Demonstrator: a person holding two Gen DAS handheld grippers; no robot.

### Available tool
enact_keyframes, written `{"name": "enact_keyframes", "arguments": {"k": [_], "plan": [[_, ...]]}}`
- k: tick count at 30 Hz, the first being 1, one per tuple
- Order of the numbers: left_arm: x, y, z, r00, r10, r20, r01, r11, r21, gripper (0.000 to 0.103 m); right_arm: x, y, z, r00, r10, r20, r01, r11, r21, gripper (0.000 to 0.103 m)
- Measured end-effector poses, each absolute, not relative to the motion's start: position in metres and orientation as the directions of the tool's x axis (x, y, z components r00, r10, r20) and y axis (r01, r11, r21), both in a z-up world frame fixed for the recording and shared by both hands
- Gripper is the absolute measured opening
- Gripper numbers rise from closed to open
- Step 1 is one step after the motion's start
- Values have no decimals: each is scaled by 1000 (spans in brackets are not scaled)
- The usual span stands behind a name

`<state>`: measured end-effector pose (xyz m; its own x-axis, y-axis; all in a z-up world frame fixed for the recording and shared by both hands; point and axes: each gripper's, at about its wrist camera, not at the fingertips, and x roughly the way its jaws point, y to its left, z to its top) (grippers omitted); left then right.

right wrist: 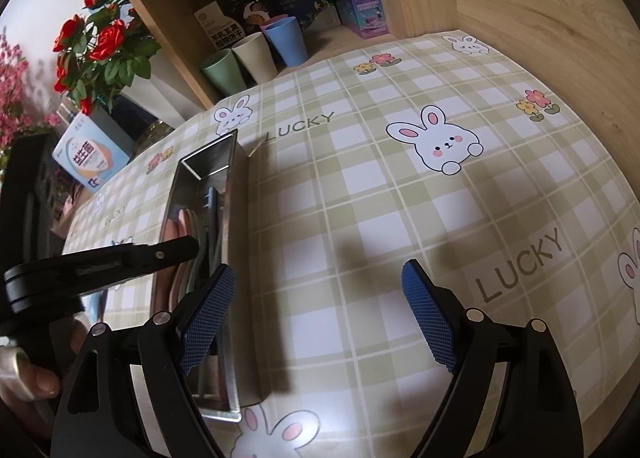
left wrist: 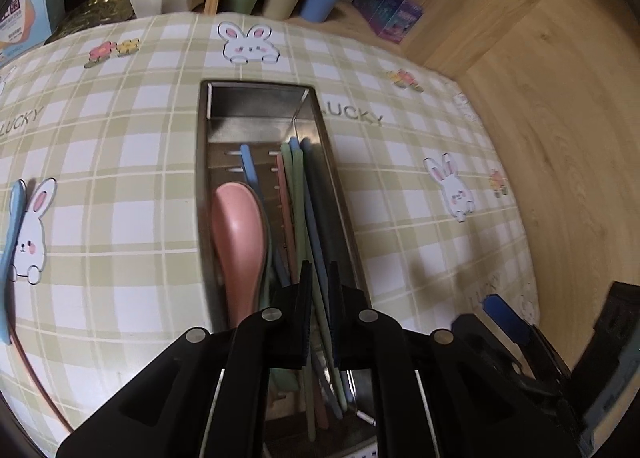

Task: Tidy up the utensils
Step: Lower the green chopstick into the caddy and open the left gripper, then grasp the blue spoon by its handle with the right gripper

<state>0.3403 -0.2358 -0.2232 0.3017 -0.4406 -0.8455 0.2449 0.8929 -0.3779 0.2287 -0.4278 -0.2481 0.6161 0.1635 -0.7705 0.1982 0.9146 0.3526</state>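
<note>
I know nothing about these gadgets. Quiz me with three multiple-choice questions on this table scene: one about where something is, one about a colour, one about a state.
1. Where does the pink spoon lie?
A. inside the metal tray
B. on the wooden shelf
C. in a cup

2. What colour is the cup at the right end of the row of cups?
A. red
B. blue
C. black

3. How do the jaws of the right hand-held gripper stand?
A. clamped on a spoon
B. shut with nothing between
C. wide open over the tablecloth

Answers:
1. A, the spoon rests in the tray beside the chopsticks.
2. B, it stands next to a beige and a green cup.
3. C, both blue pads sit far apart with only bare cloth between them.
</note>
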Motion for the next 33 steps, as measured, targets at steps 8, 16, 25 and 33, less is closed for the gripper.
{"name": "enact_keyframes", "arguments": {"k": [8, 16, 25, 33], "plan": [[326, -150, -179, 409, -498, -765, 314, 864, -394, 24, 231, -404, -233, 620, 171, -766, 171, 923, 344, 82], [312, 4, -180, 518, -364, -774, 151, 930, -336, 25, 240, -364, -230, 618, 206, -759, 116, 931, 346, 83], [280, 85, -211, 528, -265, -807, 20, 954, -300, 26, 263, -282, -225, 565, 261, -783, -60, 959, 277, 83], [263, 82, -223, 562, -239, -792, 73, 968, -240, 34, 303, -182, -238, 483, 283, -829, -256, 951, 175, 83]]}}
